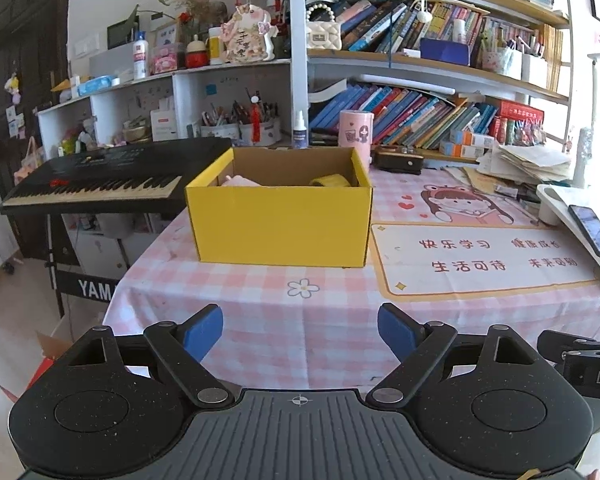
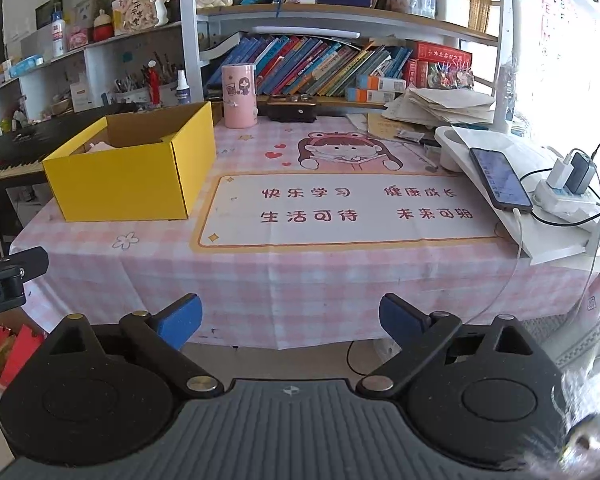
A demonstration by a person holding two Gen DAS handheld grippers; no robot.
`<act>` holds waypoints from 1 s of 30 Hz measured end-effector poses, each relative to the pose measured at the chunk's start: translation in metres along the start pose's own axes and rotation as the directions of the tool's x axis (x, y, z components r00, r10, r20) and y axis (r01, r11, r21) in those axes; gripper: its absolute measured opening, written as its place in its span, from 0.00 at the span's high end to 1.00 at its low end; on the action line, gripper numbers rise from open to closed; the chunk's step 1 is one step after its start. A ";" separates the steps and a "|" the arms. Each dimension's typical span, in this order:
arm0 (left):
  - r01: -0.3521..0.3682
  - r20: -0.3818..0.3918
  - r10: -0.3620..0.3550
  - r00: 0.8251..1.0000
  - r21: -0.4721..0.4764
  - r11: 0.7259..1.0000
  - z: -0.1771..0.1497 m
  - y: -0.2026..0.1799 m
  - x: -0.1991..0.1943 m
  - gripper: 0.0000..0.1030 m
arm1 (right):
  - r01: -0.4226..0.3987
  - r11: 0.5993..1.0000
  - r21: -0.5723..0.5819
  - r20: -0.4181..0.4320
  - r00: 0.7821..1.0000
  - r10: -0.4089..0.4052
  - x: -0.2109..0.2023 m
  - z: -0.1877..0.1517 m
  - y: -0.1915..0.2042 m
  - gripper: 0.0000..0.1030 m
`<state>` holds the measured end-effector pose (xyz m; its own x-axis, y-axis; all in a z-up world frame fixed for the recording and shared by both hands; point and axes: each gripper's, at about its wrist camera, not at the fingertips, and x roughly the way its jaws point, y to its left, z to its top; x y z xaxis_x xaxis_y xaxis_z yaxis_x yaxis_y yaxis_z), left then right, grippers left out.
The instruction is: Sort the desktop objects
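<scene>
Two grippers, left gripper (image 1: 300,330) and right gripper (image 2: 291,320), jaws apart, empty, one yellow box (image 1: 280,224) holding two items, one phone (image 2: 500,178), one pink cup (image 2: 240,96) beyond.

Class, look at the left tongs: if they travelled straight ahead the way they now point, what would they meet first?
Probably the pink checked tablecloth just before the yellow cardboard box; the left tongs stand open and empty, tilted downward, though depth is unclear.
</scene>
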<state>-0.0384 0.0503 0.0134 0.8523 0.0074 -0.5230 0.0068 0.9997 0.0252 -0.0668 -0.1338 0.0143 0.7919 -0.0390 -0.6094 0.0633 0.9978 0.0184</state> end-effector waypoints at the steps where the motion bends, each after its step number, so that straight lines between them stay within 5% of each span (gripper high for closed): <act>1: 0.002 -0.001 -0.002 1.000 0.001 1.000 0.000 0.000 0.000 0.15 | -0.002 1.000 -0.001 -0.003 1.000 0.002 0.000 0.000 0.000 0.07; 27: 0.045 -0.038 -0.045 0.998 -0.002 0.999 -0.001 -0.005 0.006 0.14 | -0.019 1.000 -0.004 -0.029 0.999 0.019 0.007 -0.002 0.000 0.07; 30: 0.010 -0.049 -0.009 0.999 0.012 1.000 -0.002 -0.007 0.009 0.14 | -0.019 1.000 -0.002 -0.031 0.999 0.018 0.007 -0.002 -0.001 0.07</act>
<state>-0.0321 0.0431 0.0066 0.8256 -0.0007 -0.5642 0.0216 0.9993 0.0304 -0.0626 -0.1346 0.0080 0.7737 -0.0188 -0.6332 0.0476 0.9985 0.0284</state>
